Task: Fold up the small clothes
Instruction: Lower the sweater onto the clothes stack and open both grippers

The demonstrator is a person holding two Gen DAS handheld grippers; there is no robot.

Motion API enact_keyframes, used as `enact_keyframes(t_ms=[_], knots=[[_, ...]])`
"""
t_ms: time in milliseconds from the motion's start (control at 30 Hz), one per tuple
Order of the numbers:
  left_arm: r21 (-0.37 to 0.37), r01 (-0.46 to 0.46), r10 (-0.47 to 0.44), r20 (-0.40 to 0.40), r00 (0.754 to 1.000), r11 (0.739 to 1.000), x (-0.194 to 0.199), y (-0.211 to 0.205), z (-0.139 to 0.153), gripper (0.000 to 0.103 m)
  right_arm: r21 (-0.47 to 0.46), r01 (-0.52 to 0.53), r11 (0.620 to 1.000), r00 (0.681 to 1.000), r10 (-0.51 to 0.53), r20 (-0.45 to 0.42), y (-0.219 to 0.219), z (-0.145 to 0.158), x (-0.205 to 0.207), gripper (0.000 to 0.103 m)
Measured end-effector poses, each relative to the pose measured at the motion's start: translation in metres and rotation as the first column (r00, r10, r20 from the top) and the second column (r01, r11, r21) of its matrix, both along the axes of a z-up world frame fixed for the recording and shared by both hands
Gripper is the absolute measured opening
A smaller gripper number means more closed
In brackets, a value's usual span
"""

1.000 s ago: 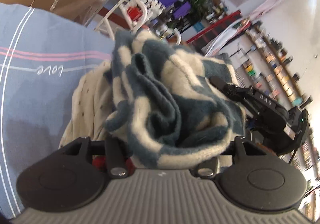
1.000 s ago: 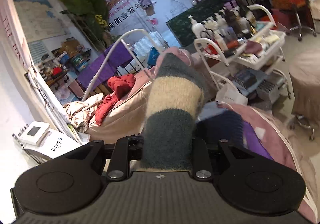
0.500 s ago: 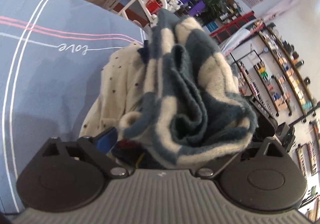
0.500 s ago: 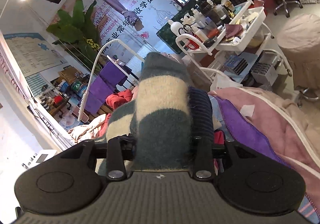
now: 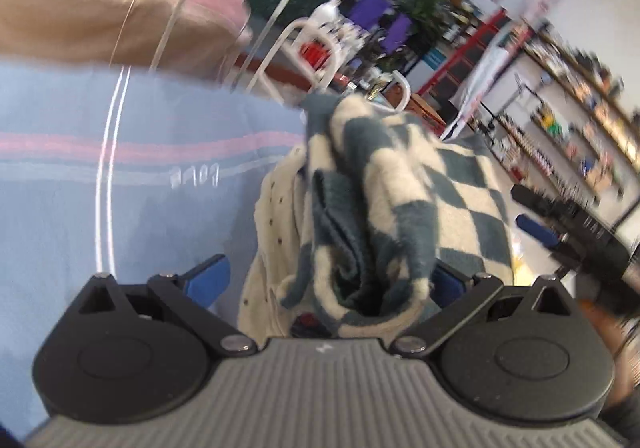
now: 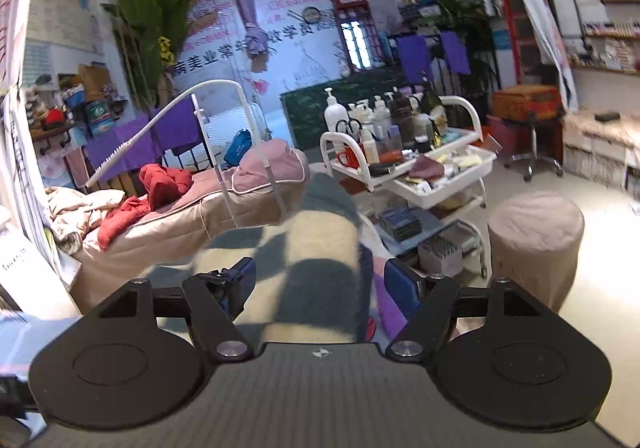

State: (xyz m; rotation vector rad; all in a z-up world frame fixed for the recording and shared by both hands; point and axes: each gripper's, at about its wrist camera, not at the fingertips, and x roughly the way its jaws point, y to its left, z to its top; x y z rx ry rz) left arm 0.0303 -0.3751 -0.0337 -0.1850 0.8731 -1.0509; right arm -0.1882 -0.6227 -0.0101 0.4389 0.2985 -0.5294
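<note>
1. Two grippers have just let go. The left gripper (image 5: 324, 280) stands spread wide, its blue pads (image 5: 210, 280) clear of the cloth it pinched a second ago. The right gripper (image 6: 320, 284) is opening, with the cloth between its jaws but not pressed.
2. Released, the checked garment (image 5: 400, 200) now lies slumped between the left jaws, on top of a cream dotted garment (image 5: 276, 216). This fold looks finished, or a fresh grasp is due.
3. The checked piece is thick, fuzzy knit in teal and cream squares, bunched into soft rolls near the left gripper and flatter at the far right.
4. Beneath both lies a smooth grey-blue sheet (image 5: 72, 208) with pink and white stripes.
5. Farther off, in the right wrist view, a white trolley (image 6: 420, 168) holds hard, glossy bottles, and a round padded stool (image 6: 536, 240) stands at the right.
</note>
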Motion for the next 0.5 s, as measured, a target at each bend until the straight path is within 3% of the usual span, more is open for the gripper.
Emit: enact_keyframes(t_ms=[67,133,267,367,500], knots=[[0.039,0.015,-0.019,0.111,0.994,0.999,-0.009,0.009,0.019,0.103,0.017,-0.006,1.000,1.000,0.006,-0.003,0.015,0.011,-0.007,0.103],[0.099,0.006,-0.029,0.232,0.972,0.995,-0.024,0.025,0.041,0.103,0.018,-0.018,1.000,0.999,0.019,-0.035,0.032,0.018,-0.010,0.103],[0.198,-0.007,-0.082,0.441,0.894,0.980,-0.057,0.048,0.069,0.103,-0.022,-0.053,0.998,0.995,0.051,-0.090,0.078,0.022,-0.022,0.103],[0.258,-0.001,-0.132,0.497,0.858,0.966,-0.080,0.058,0.090,0.103,-0.088,-0.058,0.994,0.983,0.042,-0.176,0.104,0.021,-0.019,0.103],[0.236,0.025,-0.130,0.438,0.890,0.971,-0.093,0.073,0.104,0.103,-0.156,-0.053,0.986,0.969,0.013,-0.248,0.128,0.016,-0.022,0.103]])
